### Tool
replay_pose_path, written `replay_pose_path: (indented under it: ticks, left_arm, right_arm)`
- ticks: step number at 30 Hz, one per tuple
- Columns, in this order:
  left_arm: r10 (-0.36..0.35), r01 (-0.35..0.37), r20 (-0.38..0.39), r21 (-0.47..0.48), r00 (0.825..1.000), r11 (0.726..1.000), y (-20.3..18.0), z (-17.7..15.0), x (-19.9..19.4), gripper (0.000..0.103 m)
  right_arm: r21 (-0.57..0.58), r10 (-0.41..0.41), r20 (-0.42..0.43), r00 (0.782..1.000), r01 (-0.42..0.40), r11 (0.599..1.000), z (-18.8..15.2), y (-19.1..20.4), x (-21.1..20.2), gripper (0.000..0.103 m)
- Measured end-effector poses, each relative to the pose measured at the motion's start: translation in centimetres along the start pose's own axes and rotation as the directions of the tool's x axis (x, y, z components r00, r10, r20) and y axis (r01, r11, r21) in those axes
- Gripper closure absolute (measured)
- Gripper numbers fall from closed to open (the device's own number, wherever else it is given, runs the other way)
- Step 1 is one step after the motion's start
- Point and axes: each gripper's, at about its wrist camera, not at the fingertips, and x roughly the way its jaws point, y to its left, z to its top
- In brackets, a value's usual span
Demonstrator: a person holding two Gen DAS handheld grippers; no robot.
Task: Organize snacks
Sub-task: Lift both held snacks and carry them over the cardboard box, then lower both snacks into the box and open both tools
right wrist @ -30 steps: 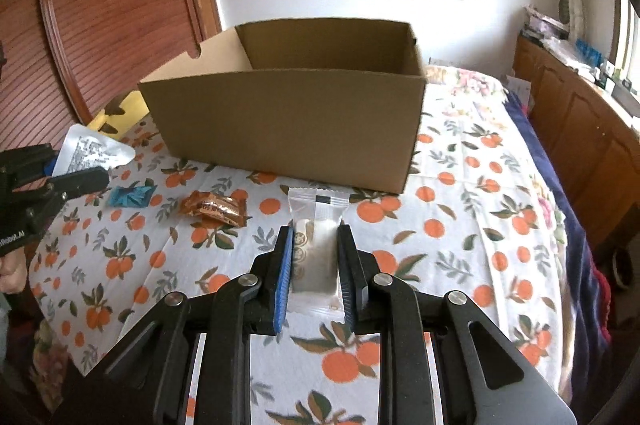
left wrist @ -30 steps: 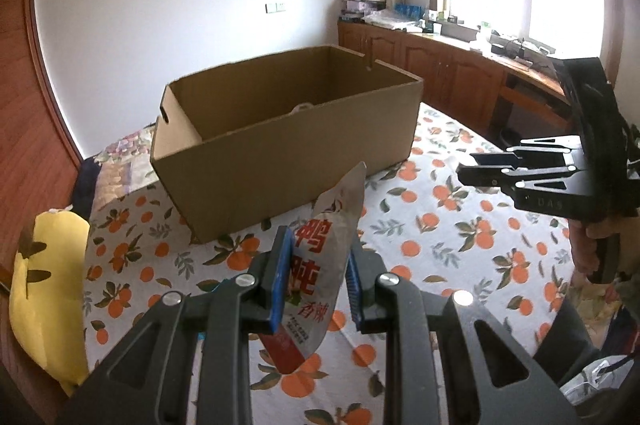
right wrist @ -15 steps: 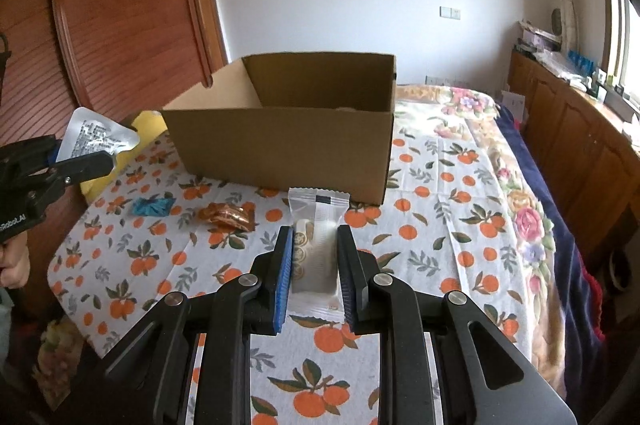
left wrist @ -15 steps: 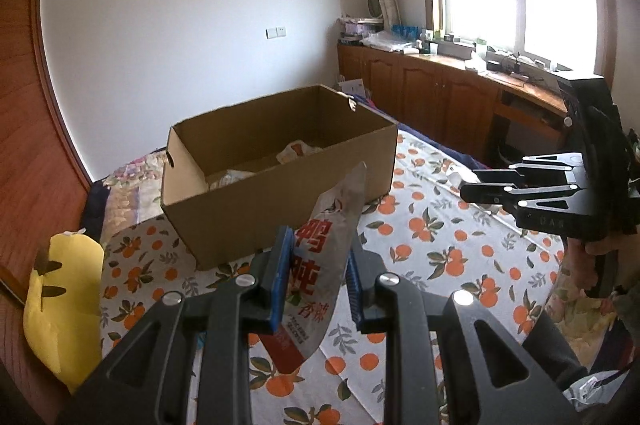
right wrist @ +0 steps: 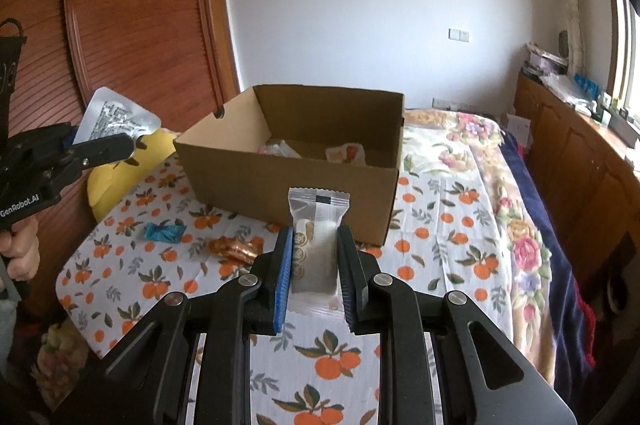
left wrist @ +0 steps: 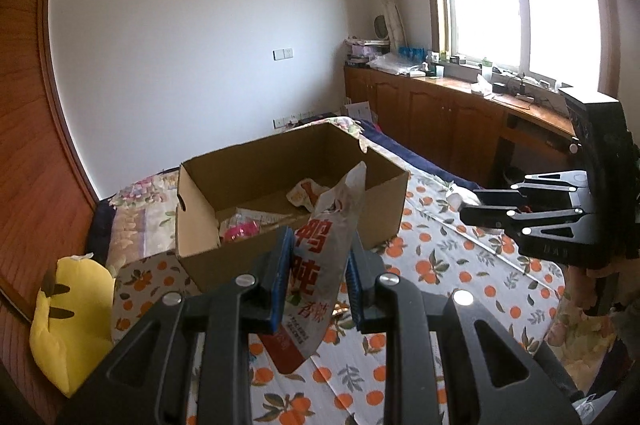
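While my left gripper [left wrist: 318, 279] clamps the silver pouch [left wrist: 320, 265], its long axis leans toward the upper right of the frame, tip over the cardboard box [left wrist: 280, 201]. My right gripper [right wrist: 314, 275] pinches the clear wafer packet [right wrist: 316, 245] upright at frame centre, its crimped end pointing toward the box.

The cardboard box [right wrist: 288, 181] hid most of its snacks behind its near wall. The silver pouch's [left wrist: 320, 265] lower print was too small to read.
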Motion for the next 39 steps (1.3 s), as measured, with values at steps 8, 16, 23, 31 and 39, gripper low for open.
replay_pose_path:
  ticks: [8, 16, 23, 31, 39]
  left_arm:
    - [0.012, -0.012, -0.002, -0.032, 1.000, 0.999, 1.6, 0.4, 1.8, 0.080]
    - [0.025, -0.026, -0.018, -0.065, 1.000, 0.998, 3.4, 0.3, 4.2, 0.080]
    - [0.032, -0.035, -0.031, -0.083, 0.999, 0.996, 5.1, 0.9, 7.1, 0.080]
    - [0.038, -0.040, -0.027, -0.103, 0.999, 0.994, 7.1, 2.2, 10.6, 0.080]
    - [0.032, -0.042, -0.059, -0.172, 0.998, 0.984, 10.2, 1.6, 14.8, 0.080]
  right_arm:
    - [-0.026, 0.009, 0.002, 1.000, -0.009, 1.000, 1.4, 0.1, 1.3, 0.084]
    - [-0.035, 0.020, -0.008, 1.000, -0.020, 0.999, 2.4, -0.2, 3.6, 0.084]
    - [-0.054, 0.034, -0.013, 0.999, -0.034, 0.998, 3.9, -0.3, 5.9, 0.084]
    - [-0.089, 0.039, -0.011, 0.999, -0.040, 0.995, 6.2, -0.5, 8.7, 0.084]
    - [-0.095, 0.056, -0.016, 0.998, -0.057, 0.994, 7.4, -1.0, 12.1, 0.084]
